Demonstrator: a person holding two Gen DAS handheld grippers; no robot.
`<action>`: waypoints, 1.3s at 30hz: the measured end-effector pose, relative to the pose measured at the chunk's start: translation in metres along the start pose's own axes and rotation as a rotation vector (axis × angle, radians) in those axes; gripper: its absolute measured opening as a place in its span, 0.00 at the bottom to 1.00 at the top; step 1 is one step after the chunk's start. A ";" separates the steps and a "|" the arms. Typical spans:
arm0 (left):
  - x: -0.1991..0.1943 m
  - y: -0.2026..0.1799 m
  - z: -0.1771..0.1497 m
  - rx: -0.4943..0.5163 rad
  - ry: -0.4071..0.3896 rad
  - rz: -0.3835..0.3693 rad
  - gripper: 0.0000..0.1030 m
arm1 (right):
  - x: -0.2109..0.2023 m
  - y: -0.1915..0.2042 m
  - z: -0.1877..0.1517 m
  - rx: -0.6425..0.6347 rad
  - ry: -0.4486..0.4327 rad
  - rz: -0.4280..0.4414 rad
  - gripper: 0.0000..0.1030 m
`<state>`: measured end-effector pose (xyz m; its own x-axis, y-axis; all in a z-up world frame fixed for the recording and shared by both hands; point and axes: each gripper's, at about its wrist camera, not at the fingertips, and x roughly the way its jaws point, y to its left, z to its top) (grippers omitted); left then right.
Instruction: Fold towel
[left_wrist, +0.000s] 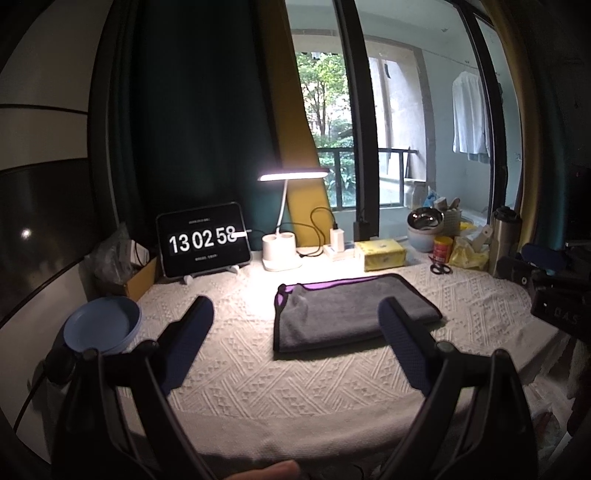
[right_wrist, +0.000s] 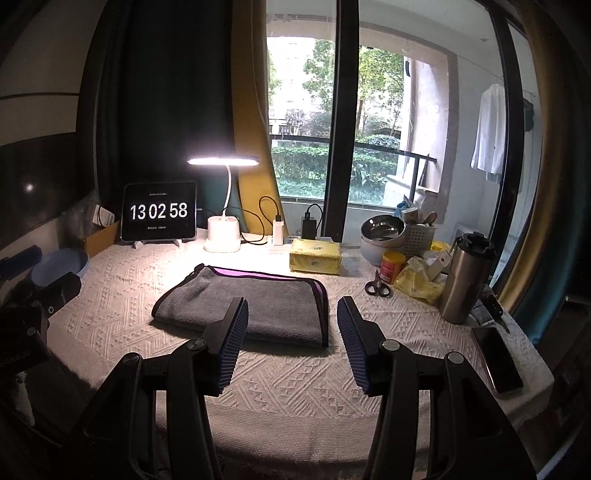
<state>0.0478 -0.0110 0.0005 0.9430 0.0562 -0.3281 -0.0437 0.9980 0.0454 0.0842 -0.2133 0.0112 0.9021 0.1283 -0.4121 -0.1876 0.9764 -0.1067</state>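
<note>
A grey towel with black and purple trim lies folded flat in the middle of the table on a white textured cloth; it also shows in the right wrist view. My left gripper is open and empty, held above the table in front of the towel, its right finger over the towel's near right part. My right gripper is open and empty, held just in front of the towel's near right corner. The other gripper's body shows at the right edge of the left view.
A tablet clock, a lit desk lamp, a charger and a yellow tissue pack line the back. Blue plates sit left. Scissors, a steel tumbler, bowls and a phone crowd the right.
</note>
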 end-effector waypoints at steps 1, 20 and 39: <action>0.000 0.000 0.000 -0.002 -0.002 -0.002 0.89 | 0.000 0.000 0.000 0.000 0.000 0.000 0.51; -0.005 0.005 0.001 -0.026 -0.015 -0.009 0.89 | 0.000 0.007 0.003 -0.018 -0.002 0.010 0.51; -0.008 0.010 0.003 -0.042 -0.024 -0.017 0.89 | -0.001 0.009 0.004 -0.025 -0.003 0.017 0.52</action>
<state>0.0405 -0.0019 0.0063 0.9514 0.0394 -0.3055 -0.0412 0.9992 0.0008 0.0837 -0.2038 0.0144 0.8999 0.1454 -0.4111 -0.2124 0.9695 -0.1220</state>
